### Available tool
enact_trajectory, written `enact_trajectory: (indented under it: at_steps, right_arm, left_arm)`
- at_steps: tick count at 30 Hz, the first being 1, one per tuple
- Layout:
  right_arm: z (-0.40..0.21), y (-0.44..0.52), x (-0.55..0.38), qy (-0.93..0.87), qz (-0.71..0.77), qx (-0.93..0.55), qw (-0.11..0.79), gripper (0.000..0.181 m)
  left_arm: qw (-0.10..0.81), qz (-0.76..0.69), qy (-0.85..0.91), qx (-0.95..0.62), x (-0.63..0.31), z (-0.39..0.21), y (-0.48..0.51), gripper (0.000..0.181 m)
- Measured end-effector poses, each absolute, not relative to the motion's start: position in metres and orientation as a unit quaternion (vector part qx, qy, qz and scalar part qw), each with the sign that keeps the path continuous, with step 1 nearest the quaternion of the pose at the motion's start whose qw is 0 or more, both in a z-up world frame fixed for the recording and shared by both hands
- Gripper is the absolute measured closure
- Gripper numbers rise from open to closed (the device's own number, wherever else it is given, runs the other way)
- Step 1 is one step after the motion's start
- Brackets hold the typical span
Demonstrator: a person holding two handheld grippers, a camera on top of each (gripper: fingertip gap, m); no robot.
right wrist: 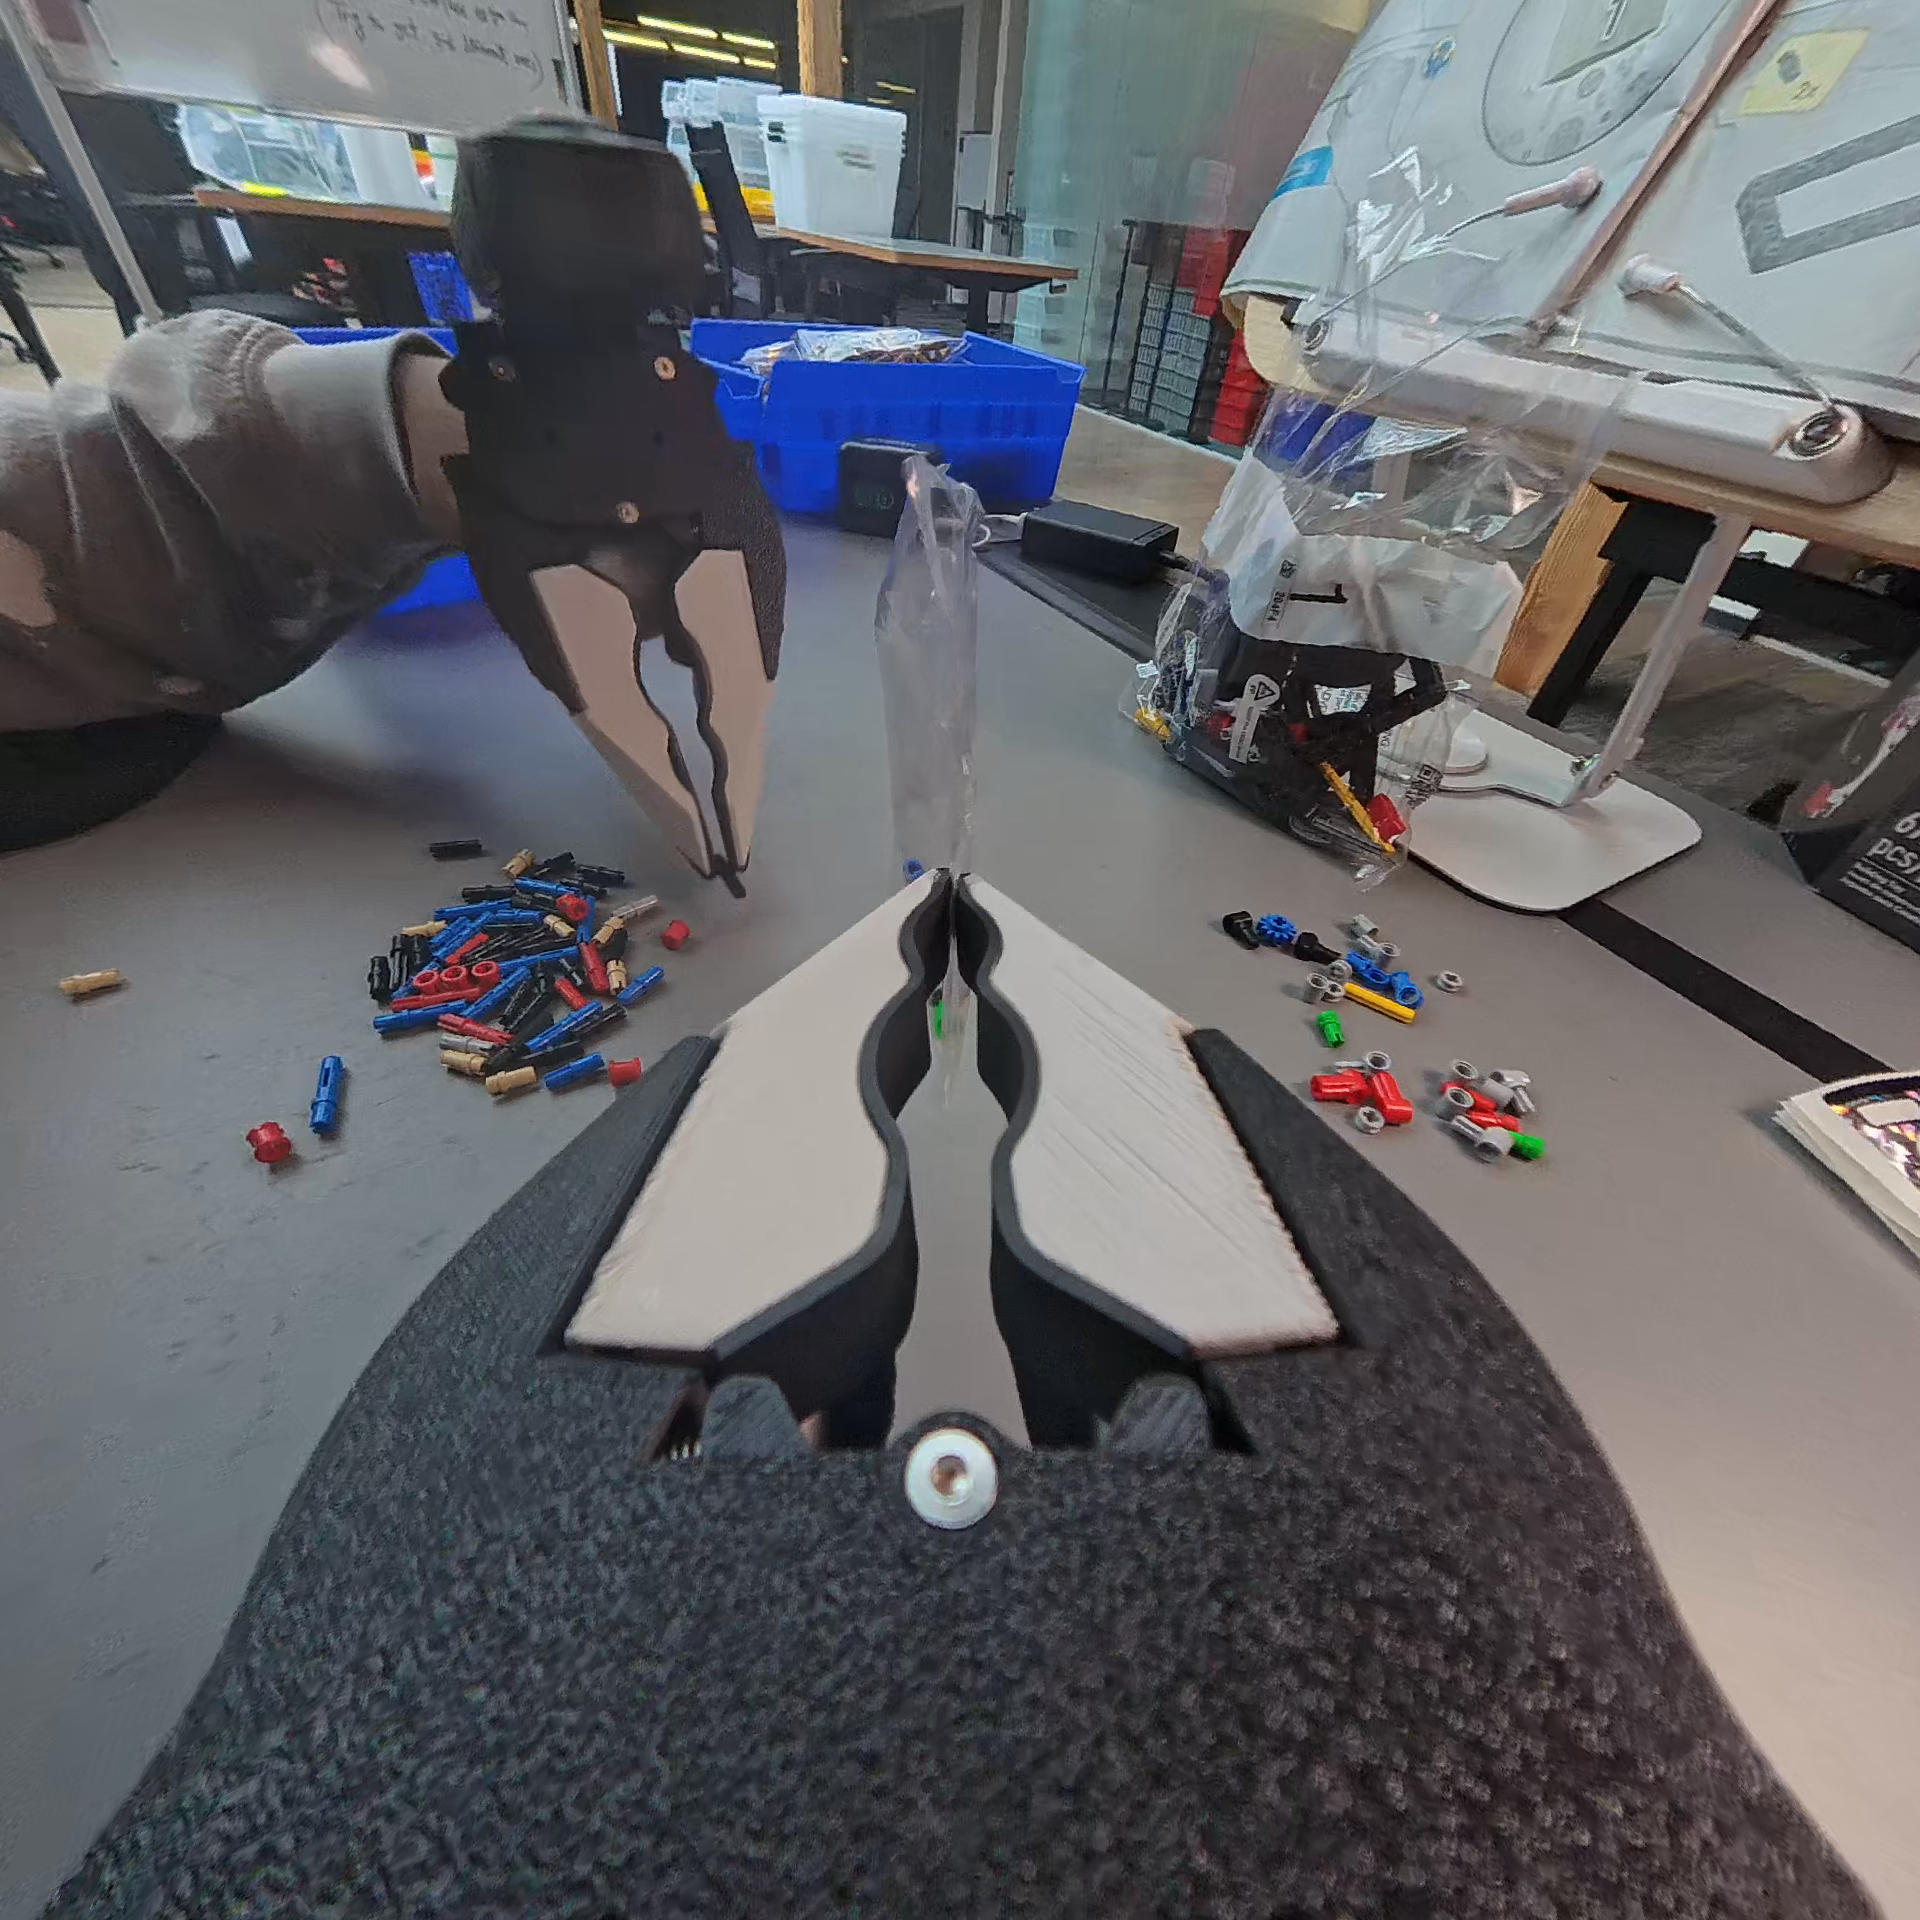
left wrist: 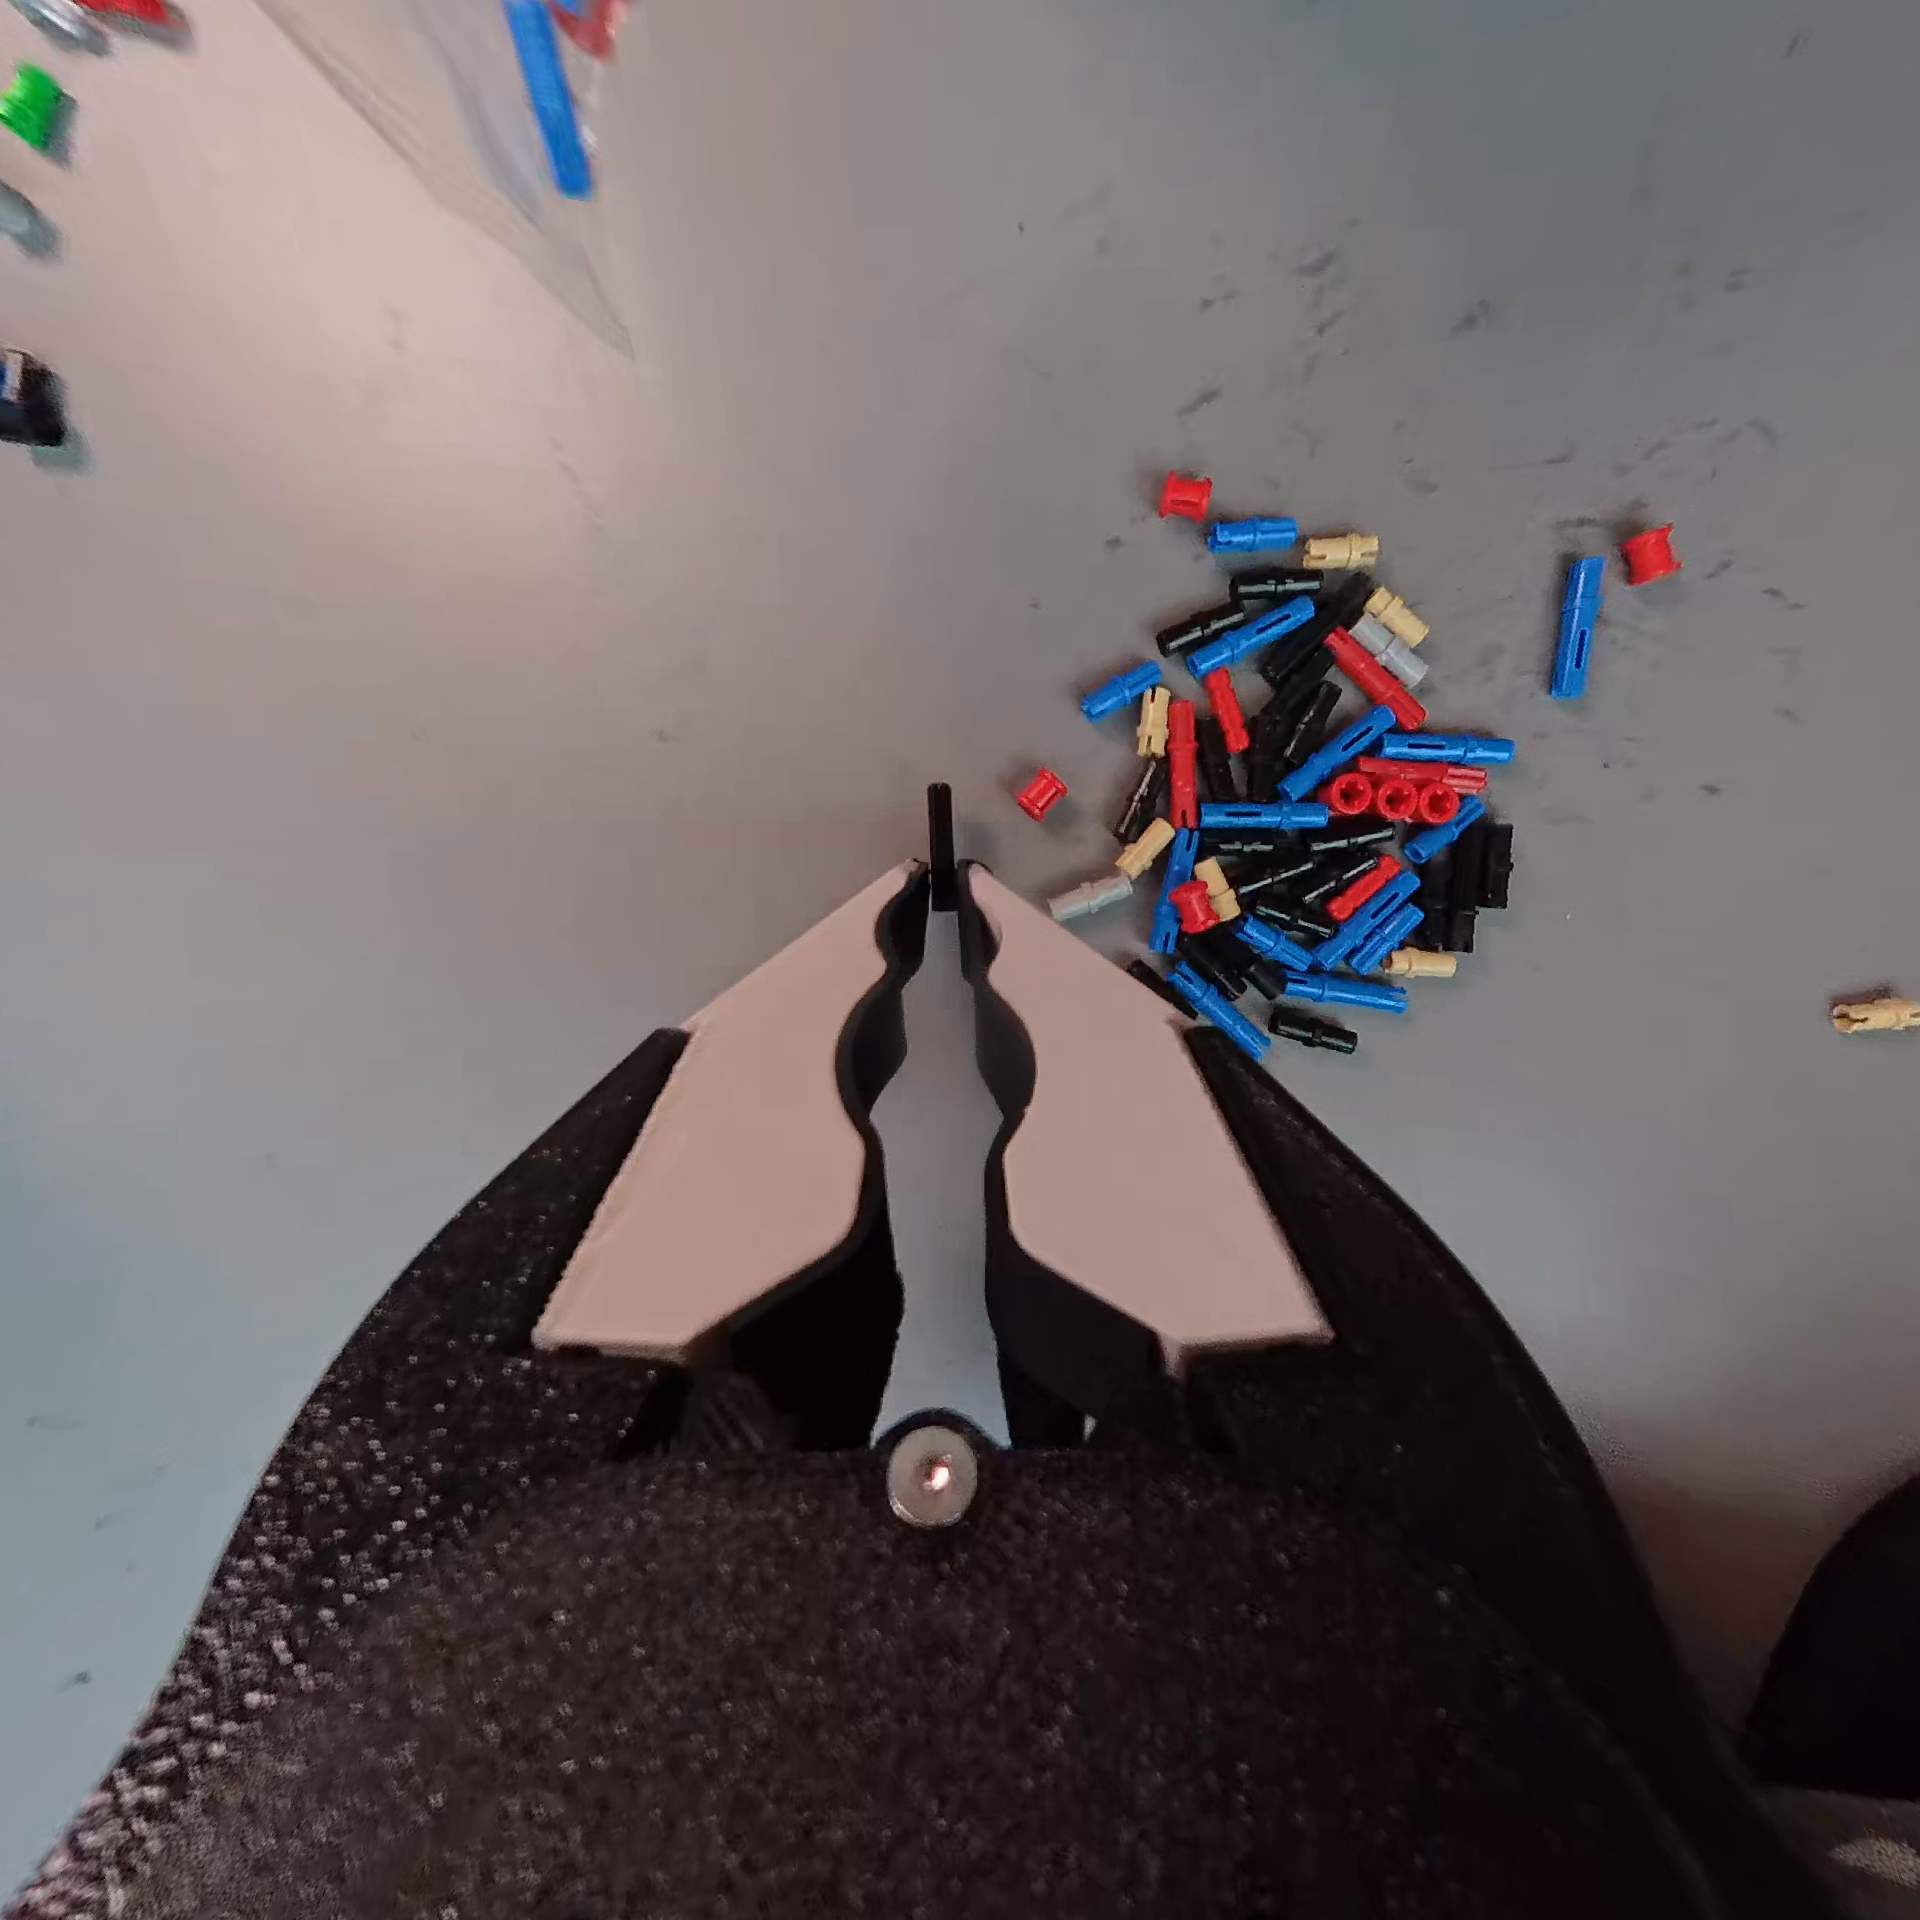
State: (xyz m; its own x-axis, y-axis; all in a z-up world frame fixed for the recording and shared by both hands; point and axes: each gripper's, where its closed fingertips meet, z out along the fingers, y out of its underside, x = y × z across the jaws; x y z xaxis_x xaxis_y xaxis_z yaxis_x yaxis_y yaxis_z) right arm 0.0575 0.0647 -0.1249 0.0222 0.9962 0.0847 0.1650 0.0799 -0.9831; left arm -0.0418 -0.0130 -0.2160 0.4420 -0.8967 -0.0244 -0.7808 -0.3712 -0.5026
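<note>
My left gripper is shut on a small black pin, which sticks out past its tips just above the grey table. A pile of blue, black, red and tan pins lies right of it. In the right wrist view the left gripper hangs tips down beside the same pile, held by a person's sleeved arm. My right gripper is shut on a clear plastic bag that stands up from its tips, above the table.
Small grey, red, blue and green parts lie scattered at the right. A bag of parts leans by a white stand carrying an open booklet. Blue bins and a black power brick sit behind. A booklet stack lies far right. Across from one pair of fingers to the other is roughly 15 cm.
</note>
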Motion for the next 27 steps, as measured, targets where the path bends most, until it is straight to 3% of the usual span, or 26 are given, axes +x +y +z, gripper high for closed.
enact_trajectory:
  at_steps: [5, 7, 16, 23, 27]
  right_arm:
    - [-0.138, 0.051, 0.051, -0.587, 0.417, -0.515, 0.465, 0.181]
    - [-0.141, 0.044, 0.048, -0.597, 0.415, -0.51, 0.459, 0.181]
    - [-0.14, 0.03, 0.045, -0.612, 0.423, -0.491, 0.455, 0.181]
    - [-0.133, 0.037, 0.048, -0.593, 0.433, -0.495, 0.465, 0.181]
    - [-0.127, 0.045, 0.051, -0.575, 0.438, -0.501, 0.476, 0.181]
  left_arm:
    - [0.433, -0.184, 0.452, -0.758, -0.028, -0.116, 0.01, 0.176]
    - [0.468, -0.183, 0.459, -0.733, -0.018, -0.092, 0.006, 0.176]
    - [0.457, -0.123, 0.473, -0.743, -0.009, -0.109, 0.016, 0.172]
    - [0.474, -0.157, 0.456, -0.736, -0.016, -0.092, 0.01, 0.163]
    - [0.415, -0.185, 0.463, -0.761, -0.024, -0.114, 0.0, 0.161]
